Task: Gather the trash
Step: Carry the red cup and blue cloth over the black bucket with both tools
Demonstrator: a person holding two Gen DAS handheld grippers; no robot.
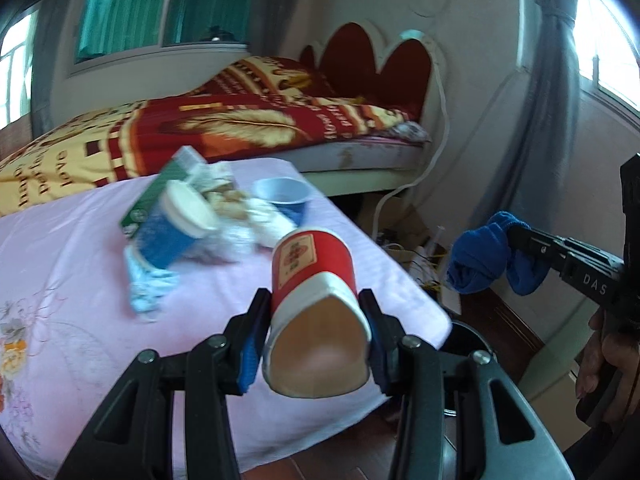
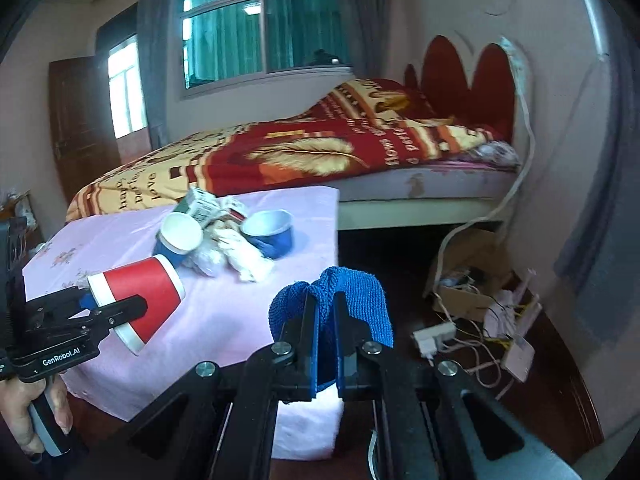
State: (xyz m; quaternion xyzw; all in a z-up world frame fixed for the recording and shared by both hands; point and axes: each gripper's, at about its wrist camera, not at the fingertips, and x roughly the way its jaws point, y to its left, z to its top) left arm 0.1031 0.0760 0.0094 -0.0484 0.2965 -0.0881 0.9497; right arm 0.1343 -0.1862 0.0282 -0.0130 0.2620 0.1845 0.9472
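From the left wrist, the left gripper (image 1: 316,344) had its fingers (image 1: 252,340) part open and clamped on a red paper cup (image 1: 312,280), squashing its rim, above the near right corner of the pink-covered bench (image 1: 80,280), while more trash sat at eleven o'clock: a blue cup (image 1: 172,224), a green carton (image 1: 160,196), crumpled paper (image 1: 236,224) and a small blue bowl (image 1: 284,196). From the right wrist, the right gripper (image 2: 326,344) had its fingers (image 2: 304,340) pinched nearly together on a blue cloth (image 2: 332,300) just off the bench's (image 2: 240,300) right edge, with the red cup at nine o'clock in the left gripper and the bed (image 2: 280,152) at twelve.
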